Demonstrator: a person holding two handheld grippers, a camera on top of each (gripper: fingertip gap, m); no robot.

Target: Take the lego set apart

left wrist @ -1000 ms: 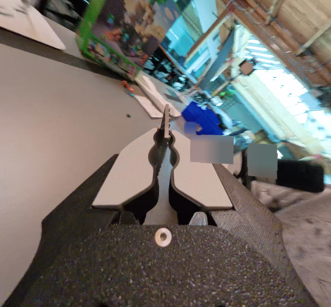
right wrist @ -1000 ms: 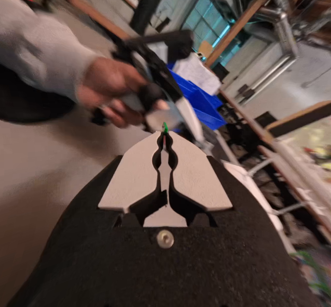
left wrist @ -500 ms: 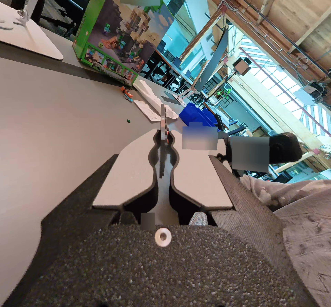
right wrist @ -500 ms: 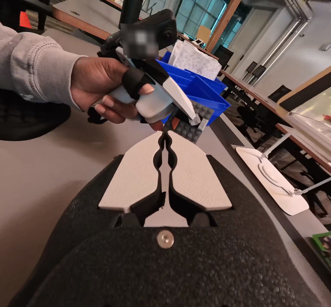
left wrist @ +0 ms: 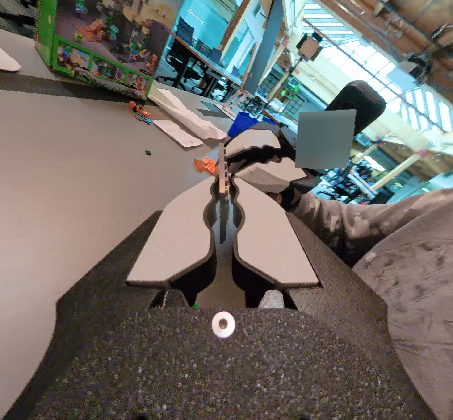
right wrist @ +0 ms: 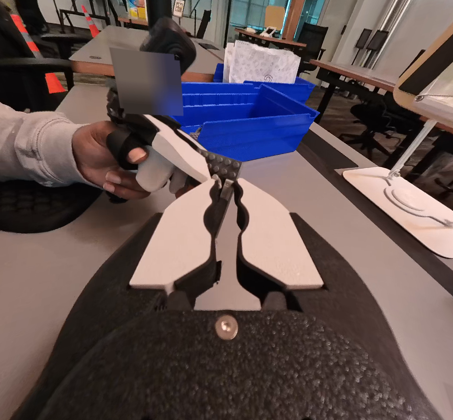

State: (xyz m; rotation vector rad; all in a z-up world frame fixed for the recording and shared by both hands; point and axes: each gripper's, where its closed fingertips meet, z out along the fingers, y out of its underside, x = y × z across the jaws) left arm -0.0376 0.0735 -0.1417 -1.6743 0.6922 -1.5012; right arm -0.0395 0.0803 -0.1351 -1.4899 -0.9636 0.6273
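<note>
A dark grey studded lego plate [right wrist: 224, 167] is held in the air above the grey bench [right wrist: 49, 261], clamped edge-on at the tips of the left claw [left wrist: 223, 185]. In the right wrist view, the right claw [right wrist: 224, 184] is seen nearly together at its tips, pinched on the near edge of the same plate, or on a small piece fixed to it; which of the two cannot be told. The disassembly appears partly done: several loose orange pieces [left wrist: 204, 164] lie on the bench just beyond the plate, a small orange and blue cluster [left wrist: 140, 112] sits farther off near the green set box [left wrist: 98, 28], and a single tiny green piece [left wrist: 147, 152] lies apart. What remains attached to the plate is hidden by the claw tips. Blue bins [right wrist: 245, 124] stand behind the plate, with folded paper sheets [left wrist: 179, 129] and a white lamp base [right wrist: 404, 209] at the sides. Nothing stands between the claws and the plate.
</note>
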